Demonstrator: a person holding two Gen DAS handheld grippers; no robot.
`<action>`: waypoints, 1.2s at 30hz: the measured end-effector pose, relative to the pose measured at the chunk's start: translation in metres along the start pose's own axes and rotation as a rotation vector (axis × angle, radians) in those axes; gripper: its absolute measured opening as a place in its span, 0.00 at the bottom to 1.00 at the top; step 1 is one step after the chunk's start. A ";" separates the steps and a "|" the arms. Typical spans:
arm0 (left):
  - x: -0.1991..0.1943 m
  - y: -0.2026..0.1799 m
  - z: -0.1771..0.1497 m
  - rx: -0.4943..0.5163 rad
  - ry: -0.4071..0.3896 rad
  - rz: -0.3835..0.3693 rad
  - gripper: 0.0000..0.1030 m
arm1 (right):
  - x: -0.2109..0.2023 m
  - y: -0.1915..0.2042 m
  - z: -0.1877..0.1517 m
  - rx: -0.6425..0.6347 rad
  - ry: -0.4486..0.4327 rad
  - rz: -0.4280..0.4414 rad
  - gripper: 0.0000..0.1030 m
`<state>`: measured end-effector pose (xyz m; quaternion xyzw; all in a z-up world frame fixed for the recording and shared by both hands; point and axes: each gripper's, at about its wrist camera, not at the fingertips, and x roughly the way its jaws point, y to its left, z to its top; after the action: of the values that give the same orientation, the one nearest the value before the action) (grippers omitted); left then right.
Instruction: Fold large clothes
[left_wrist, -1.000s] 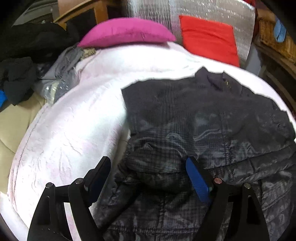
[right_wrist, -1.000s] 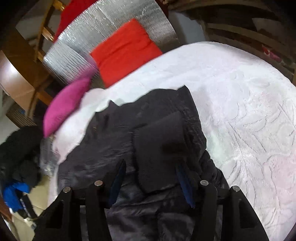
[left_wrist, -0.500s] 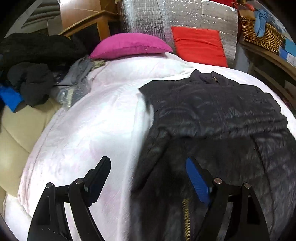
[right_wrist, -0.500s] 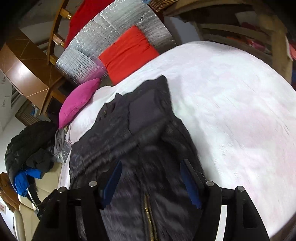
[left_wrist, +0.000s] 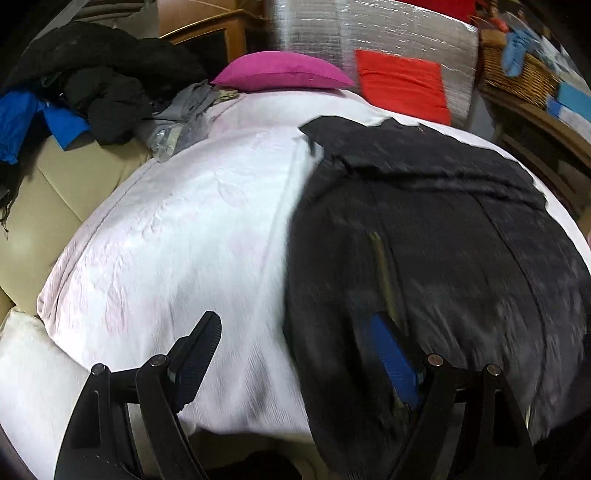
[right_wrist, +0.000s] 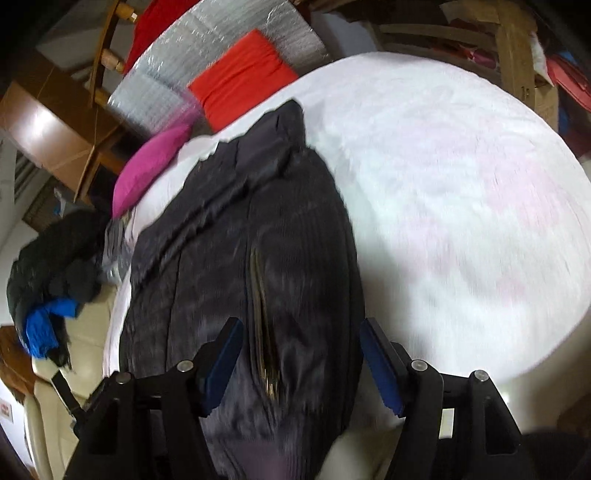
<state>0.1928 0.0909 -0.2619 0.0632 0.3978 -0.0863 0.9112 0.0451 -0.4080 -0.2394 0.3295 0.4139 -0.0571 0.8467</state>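
A large black quilted jacket (left_wrist: 443, 240) lies front up on the white bedspread (left_wrist: 184, 221), collar toward the pillows, both sleeves folded across its chest. Its gold zipper (left_wrist: 384, 273) runs down the middle. My left gripper (left_wrist: 291, 325) is open above the jacket's near left edge, one pad over the bedspread and the blue pad over the fabric, gripping nothing. In the right wrist view, the jacket (right_wrist: 240, 240) fills the left half, and my right gripper (right_wrist: 300, 326) hangs open over its lower part, straddling the zipper (right_wrist: 260, 314) without pinching it.
A magenta pillow (left_wrist: 280, 72), a red cushion (left_wrist: 400, 85) and a silver foil mat (left_wrist: 369, 33) stand at the bed's head. A heap of dark and blue clothes (left_wrist: 92, 81) lies on a beige seat (left_wrist: 44, 192) at the left. A wicker basket (left_wrist: 517, 74) sits at the far right.
Both grippers have drawn back from the folded sleeves toward the jacket's hem and the near bed edge. The right jaws stand wider than a second ago. The sleeves stay folded.
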 end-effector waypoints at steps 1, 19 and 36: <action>-0.002 -0.003 -0.005 0.006 0.010 -0.012 0.81 | -0.001 0.001 -0.006 -0.010 0.012 -0.010 0.70; 0.006 -0.005 -0.052 -0.165 0.228 -0.182 0.81 | 0.028 0.019 -0.060 -0.085 0.173 -0.126 0.72; 0.007 -0.018 -0.068 -0.159 0.283 -0.258 0.77 | 0.031 0.008 -0.076 -0.045 0.248 -0.121 0.72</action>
<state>0.1447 0.0849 -0.3136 -0.0489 0.5322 -0.1608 0.8298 0.0178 -0.3506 -0.2919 0.2892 0.5358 -0.0575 0.7912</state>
